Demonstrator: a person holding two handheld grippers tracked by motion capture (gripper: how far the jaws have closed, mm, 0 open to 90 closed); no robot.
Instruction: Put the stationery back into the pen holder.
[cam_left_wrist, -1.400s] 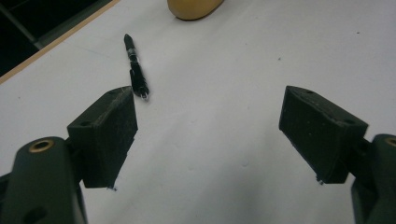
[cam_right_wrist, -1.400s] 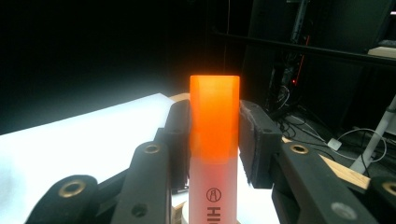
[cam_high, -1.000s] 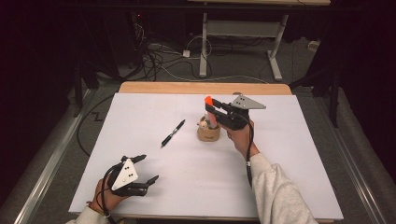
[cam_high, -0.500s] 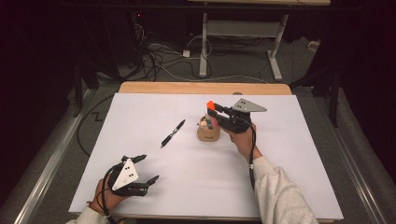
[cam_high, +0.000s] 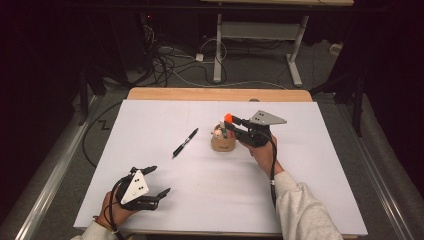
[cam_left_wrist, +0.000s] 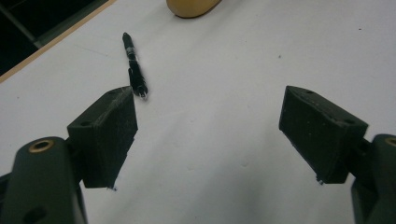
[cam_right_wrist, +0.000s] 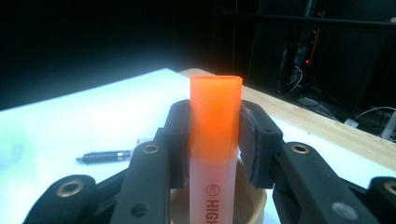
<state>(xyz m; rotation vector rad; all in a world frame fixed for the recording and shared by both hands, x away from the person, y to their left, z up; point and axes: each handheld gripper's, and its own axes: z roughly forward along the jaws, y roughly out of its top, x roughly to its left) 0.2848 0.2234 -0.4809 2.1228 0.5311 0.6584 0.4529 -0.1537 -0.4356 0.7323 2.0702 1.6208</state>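
My right gripper (cam_high: 231, 124) is shut on an orange-capped highlighter (cam_high: 227, 119), holding it upright over a small tan wooden cup (cam_high: 223, 141) in the middle of the white table. In the right gripper view the pads clamp the highlighter (cam_right_wrist: 215, 126) just below its cap, with the cup's rim (cam_right_wrist: 252, 198) right beneath. A black pen (cam_high: 185, 142) lies on the sheet left of the cup. My left gripper (cam_high: 159, 181) rests near the front left edge, open, with nothing between its fingers. Its view shows the black pen (cam_left_wrist: 134, 67) ahead and the cup's base (cam_left_wrist: 192, 6) at the top.
The white sheet (cam_high: 310, 165) covers the table, with a wooden strip (cam_high: 215, 94) along the far edge. Cables and a desk frame (cam_high: 255, 35) sit on the dark floor beyond.
The right gripper with the highlighter has shifted slightly over the cup. The left gripper has stayed still.
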